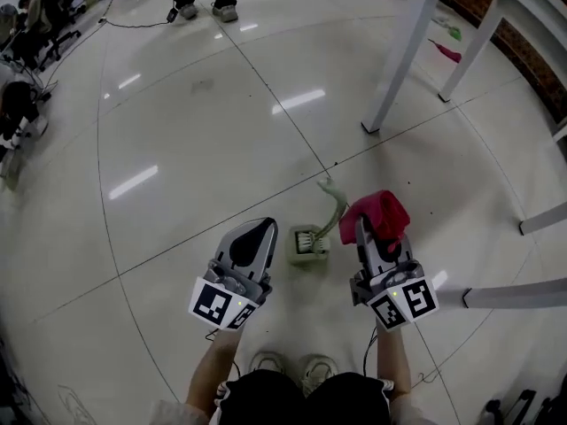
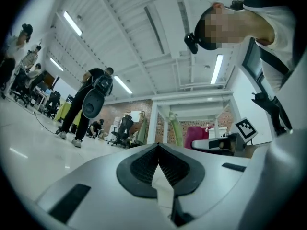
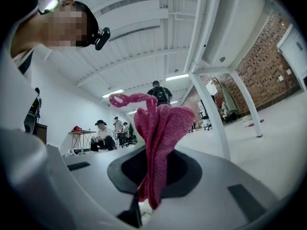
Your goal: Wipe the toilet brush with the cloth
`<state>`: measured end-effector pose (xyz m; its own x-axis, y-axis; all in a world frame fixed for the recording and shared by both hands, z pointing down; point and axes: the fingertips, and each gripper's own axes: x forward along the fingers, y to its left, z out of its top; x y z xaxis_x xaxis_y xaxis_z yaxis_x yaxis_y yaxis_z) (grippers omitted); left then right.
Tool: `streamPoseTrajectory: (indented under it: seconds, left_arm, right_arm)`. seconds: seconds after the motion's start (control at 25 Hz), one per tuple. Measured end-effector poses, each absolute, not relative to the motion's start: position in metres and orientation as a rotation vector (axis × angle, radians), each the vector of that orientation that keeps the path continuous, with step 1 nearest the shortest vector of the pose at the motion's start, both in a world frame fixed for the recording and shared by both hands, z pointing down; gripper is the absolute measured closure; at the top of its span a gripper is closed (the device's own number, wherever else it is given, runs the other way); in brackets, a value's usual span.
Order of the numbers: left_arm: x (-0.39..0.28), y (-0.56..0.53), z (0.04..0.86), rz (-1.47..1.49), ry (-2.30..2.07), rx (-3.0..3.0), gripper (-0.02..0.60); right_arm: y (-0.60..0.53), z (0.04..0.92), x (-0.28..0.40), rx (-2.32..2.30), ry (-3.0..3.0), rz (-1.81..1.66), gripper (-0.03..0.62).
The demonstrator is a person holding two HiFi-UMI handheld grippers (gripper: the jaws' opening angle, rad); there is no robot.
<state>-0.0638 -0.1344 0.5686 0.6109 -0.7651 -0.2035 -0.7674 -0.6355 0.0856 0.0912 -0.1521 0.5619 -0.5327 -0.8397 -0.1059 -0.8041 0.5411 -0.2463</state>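
Observation:
A pale green toilet brush (image 1: 321, 228) lies on the floor between my two grippers, its bristle head nearest me and its curved handle running away. In the left gripper view the brush handle (image 2: 175, 128) stands off to the right. My right gripper (image 1: 368, 227) is shut on a crimson cloth (image 1: 379, 212), which bunches up above the closed jaws; in the right gripper view the cloth (image 3: 158, 143) hangs pinched between them. Left of the brush head, my left gripper (image 1: 263, 226) is shut with nothing in it, and its dark pads (image 2: 144, 166) meet.
White table legs (image 1: 403, 51) stand at the upper right, with more white bars (image 1: 514, 295) low at the right. A person's feet (image 1: 204, 9) are at the far top. Chairs and cables (image 1: 35, 42) sit at the upper left. My own shoes (image 1: 292, 366) are below the grippers.

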Motion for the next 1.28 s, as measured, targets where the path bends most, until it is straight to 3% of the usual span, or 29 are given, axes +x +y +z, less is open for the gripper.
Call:
streamPoseTrajectory:
  seconds: [0.48,0.88,1.28]
  left_arm:
    - [-0.060,-0.101,0.662,0.278,1.401,-2.838,0.578]
    - [-0.032,-0.115,0.710,0.191,1.224,-2.949,0.577]
    - [-0.019,-0.119,0.739,0.118,1.172,-3.030,0.577]
  right_arm:
    - [-0.114,0.660,0.088,-1.390,2.588,-0.303,0.563]
    - [-0.176,0.730,0.107,-1.495,2.606,-0.230,0.563]
    - [-0.202,0.805,0.109,-1.437,2.652,-0.495,0.563]
